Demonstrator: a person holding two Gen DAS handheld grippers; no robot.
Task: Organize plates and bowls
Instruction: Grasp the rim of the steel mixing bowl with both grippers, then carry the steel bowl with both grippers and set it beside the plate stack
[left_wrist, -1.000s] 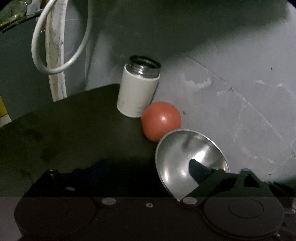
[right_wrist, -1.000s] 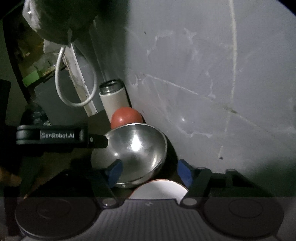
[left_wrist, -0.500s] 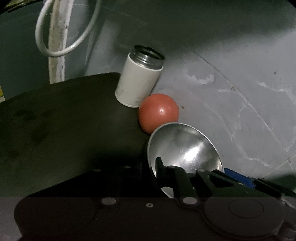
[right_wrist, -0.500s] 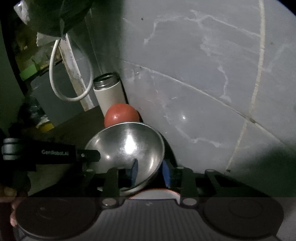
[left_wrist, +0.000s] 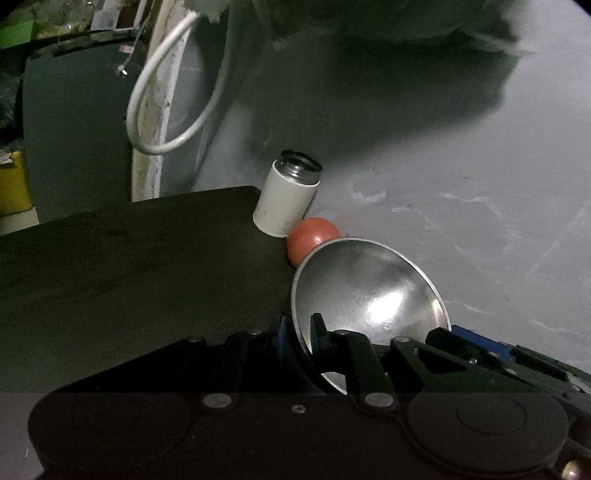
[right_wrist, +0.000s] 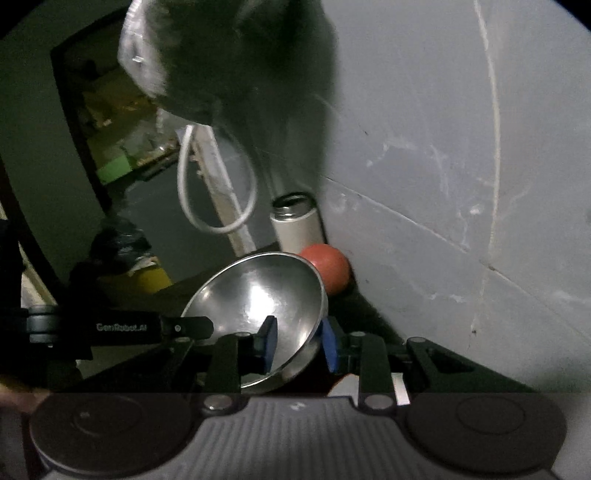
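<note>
Two tools are clamped on one steel bowl: left tool and right tool each pinch its rim, low in frame.

Silver bowl, red ball, white flask, dark tabletop, blue-padded jaws

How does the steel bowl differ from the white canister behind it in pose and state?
The steel bowl is tilted and gripped at its rim by the right hand-held gripper and the left hand-held gripper; the white canister stands upright and untouched. The bowl is wide and shallow, the canister narrow and tall. Both are open-topped with bare metal showing.
</note>
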